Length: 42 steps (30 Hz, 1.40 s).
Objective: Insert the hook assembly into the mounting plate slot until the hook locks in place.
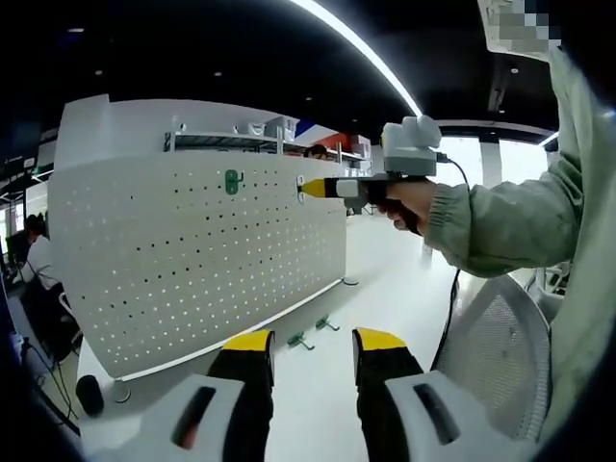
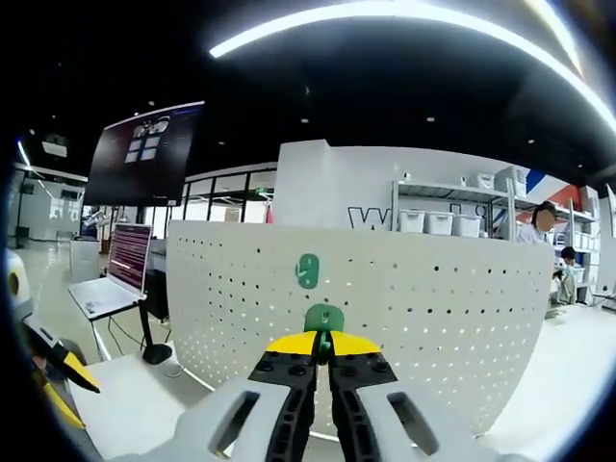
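Right gripper (image 2: 322, 344) jaws clamped on green hook (image 2: 324, 317) at pegboard (image 2: 433, 308); left gripper (image 1: 310, 339) jaws apart, back from pegboard.

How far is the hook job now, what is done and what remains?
Done: one green hook already sits on the pegboard. In hand: the right gripper is shut on a second green hook, held close to the board. Left: pushing it in; two more hooks lie on the table. The left gripper is open.

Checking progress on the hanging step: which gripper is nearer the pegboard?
Right. The right gripper is up at the pegboard, holding a green hook; the left gripper sits back over the table.
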Tool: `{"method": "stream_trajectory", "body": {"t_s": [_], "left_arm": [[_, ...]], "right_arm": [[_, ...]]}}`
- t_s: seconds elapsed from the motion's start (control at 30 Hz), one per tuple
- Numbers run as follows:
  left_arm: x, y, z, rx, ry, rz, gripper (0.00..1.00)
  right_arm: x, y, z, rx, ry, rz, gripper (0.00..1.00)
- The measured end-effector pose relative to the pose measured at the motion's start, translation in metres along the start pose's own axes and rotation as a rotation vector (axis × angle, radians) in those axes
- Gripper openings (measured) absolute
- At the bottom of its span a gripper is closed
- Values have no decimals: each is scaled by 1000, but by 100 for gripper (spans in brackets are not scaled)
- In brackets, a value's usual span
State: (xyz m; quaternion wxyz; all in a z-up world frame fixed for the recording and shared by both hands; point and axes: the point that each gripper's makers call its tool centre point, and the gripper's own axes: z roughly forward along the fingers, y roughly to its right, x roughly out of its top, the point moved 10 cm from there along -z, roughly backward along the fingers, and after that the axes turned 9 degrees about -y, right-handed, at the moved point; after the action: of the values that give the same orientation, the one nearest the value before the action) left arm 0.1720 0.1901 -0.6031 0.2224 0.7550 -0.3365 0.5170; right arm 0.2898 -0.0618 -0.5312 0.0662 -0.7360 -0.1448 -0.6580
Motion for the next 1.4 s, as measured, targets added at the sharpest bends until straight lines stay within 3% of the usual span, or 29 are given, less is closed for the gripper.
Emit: {"method": "stream_trajectory", "body": {"t_s": [0.8,1.4], "left_arm": [[-11,-1,7,-14,-13,-36,33],[-13,-8,12,-6,-19,-55,33]], "right_arm": [[8,14,27,-47,20,7,2],[18,13,48,-53,51,8,2]]}}
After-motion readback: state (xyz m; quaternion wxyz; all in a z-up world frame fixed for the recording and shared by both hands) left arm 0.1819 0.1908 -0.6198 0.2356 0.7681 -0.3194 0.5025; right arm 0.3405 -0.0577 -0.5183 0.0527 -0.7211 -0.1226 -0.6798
